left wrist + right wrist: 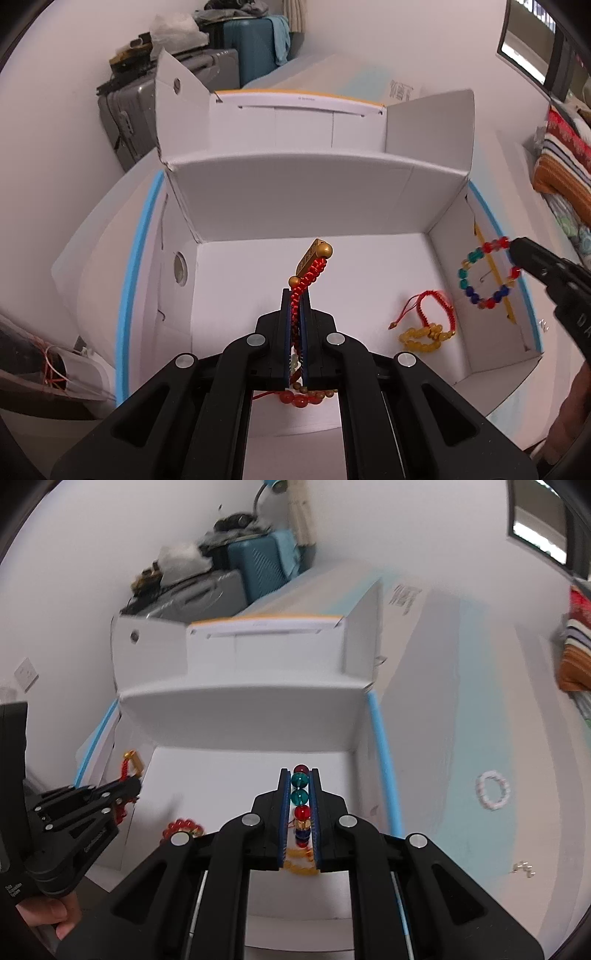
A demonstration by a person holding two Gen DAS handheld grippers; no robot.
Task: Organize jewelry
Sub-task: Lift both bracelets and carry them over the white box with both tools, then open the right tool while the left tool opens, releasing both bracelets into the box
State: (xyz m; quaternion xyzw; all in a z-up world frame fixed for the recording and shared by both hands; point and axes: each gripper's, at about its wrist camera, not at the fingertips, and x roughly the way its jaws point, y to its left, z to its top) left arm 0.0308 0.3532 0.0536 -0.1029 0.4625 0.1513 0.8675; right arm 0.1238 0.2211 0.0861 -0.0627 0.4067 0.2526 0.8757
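Left gripper [296, 295] over the open white box [295, 206], fingers clamped on a red braided bracelet [308, 275] whose gold bar charm sticks up past the fingertips; the lower part of that cord hidden between the pads. Right gripper [299, 775] also above the box, nearer its right wall, fingers closed on a multicoloured bead bracelet [300, 788] — teal, red and blue beads showing in the gap, the rest of the loop covered by the gripper body in its own view, blurred in the left wrist view. On the box floor, a red cord bracelet with yellow beads [424, 328] lying toward the right wall, and an orange-red bead bracelet [295, 398] at the near edge, mostly cut off behind the left gripper. Outside the box to its right, on the pale tabletop [461, 738], a white bead bracelet [493, 789] and a small silvery piece [523, 868] — too small and soft to identify. Part of a hand [51, 917] at the lower left edge of the right wrist view, cropped by the frame.
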